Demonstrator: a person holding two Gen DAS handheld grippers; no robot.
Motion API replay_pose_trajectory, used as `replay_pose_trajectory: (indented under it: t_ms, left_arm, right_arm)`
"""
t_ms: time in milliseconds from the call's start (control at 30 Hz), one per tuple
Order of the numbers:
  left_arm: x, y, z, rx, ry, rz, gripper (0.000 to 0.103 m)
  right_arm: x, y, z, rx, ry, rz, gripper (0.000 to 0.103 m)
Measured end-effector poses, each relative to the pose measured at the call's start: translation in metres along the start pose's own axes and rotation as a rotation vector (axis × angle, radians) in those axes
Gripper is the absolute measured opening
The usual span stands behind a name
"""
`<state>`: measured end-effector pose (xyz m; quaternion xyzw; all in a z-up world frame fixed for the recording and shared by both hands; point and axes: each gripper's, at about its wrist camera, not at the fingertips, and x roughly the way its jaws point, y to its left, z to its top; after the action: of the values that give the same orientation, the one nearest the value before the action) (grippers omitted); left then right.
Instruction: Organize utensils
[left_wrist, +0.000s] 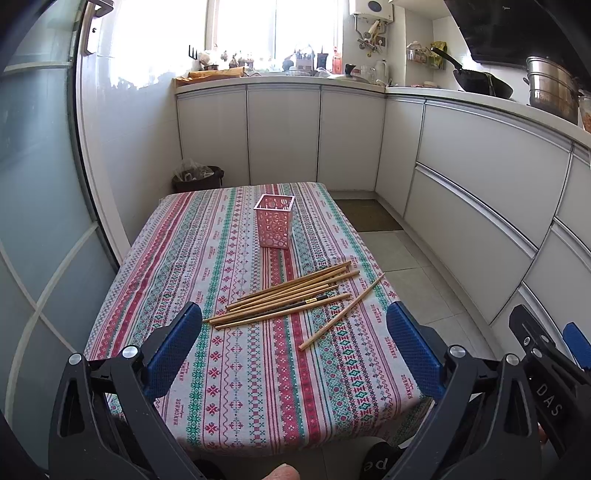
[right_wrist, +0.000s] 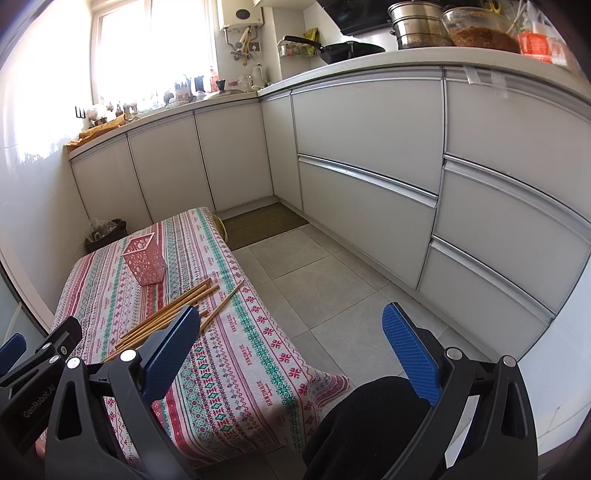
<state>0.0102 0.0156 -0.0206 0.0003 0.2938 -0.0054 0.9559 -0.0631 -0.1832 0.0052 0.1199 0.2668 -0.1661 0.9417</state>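
Hovering over the near end of the table (left_wrist: 229, 387), our left gripper (left_wrist: 293, 314) stands spread wide and empty. Chopsticks (left_wrist: 288, 299) lie loose on the patterned cloth (one apart to the right), with the pink basket (left_wrist: 275, 221) upright beyond them. Our right gripper (right_wrist: 291, 317) is likewise released, off the table's right edge.

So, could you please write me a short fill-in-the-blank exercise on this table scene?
1. The chopsticks lie loose on the ____ tablecloth.
2. The pink holder stands upright and holds ____ chopsticks.
3. The left gripper has its jaws ____.
4. The right gripper holds ____.

Missing words: striped; no; open; nothing
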Motion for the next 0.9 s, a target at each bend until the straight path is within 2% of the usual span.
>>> replay_pose_trajectory:
  t_ms: [333,433,500,633,767,833,900]
  left_arm:
    - [0.005,0.0,-0.001,-0.001,0.02,0.003,0.096]
    - [0.015,0.002,-0.001,-0.004,0.045,0.005,0.096]
    - [0.025,0.003,0.001,0.007,0.067,-0.006,0.096]
    - [0.062,-0.004,0.017,0.123,0.127,-0.038,0.096]
    - [0.117,-0.017,0.047,0.266,0.215,-0.153,0.096]
    - [0.143,-0.028,0.06,0.332,0.24,-0.173,0.096]
    - [0.181,-0.04,0.075,0.399,0.326,-0.21,0.096]
  right_arm:
    - [0.005,0.0,0.0,0.017,0.022,0.013,0.096]
    - [0.017,-0.004,0.002,0.058,0.07,0.052,0.096]
    - [0.031,-0.01,0.004,0.115,0.123,0.112,0.096]
    - [0.063,-0.013,0.013,0.156,0.203,0.158,0.096]
    - [0.103,-0.014,0.026,0.198,0.293,0.207,0.096]
    - [0.13,-0.016,0.032,0.238,0.37,0.251,0.096]
    - [0.15,-0.019,0.033,0.276,0.416,0.262,0.096]
